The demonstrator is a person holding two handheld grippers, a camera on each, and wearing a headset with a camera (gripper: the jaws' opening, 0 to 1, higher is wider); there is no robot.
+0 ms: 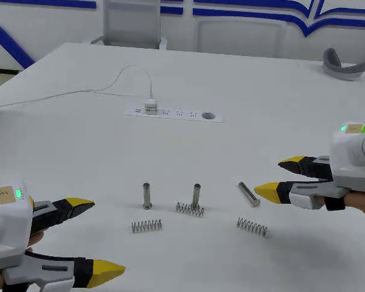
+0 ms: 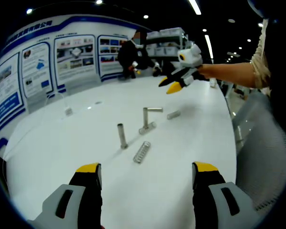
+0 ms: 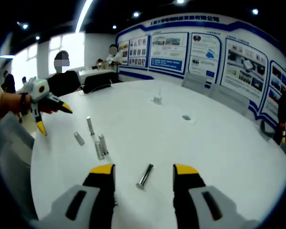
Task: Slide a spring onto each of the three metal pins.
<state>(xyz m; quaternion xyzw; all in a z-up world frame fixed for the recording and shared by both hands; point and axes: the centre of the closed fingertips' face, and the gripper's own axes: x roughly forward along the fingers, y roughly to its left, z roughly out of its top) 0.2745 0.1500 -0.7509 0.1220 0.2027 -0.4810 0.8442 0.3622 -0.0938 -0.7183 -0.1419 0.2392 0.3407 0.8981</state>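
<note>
Lying flat on the tabletop (image 1: 243, 79) just ahead of the open, empty right tool (image 1: 269, 176), the fallen pin (image 1: 249, 194) seems to point along its jaws, with the nearest spring (image 1: 252, 227) just beside it, while the open left tool (image 1: 107, 236) hangs nearer the upright left pin (image 1: 146, 196)

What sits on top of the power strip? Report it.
One white adapter sits on the power strip near its left end, its cable trailing away left. Whatever lies under the adapter is covered; the remaining sockets show bare.
</note>
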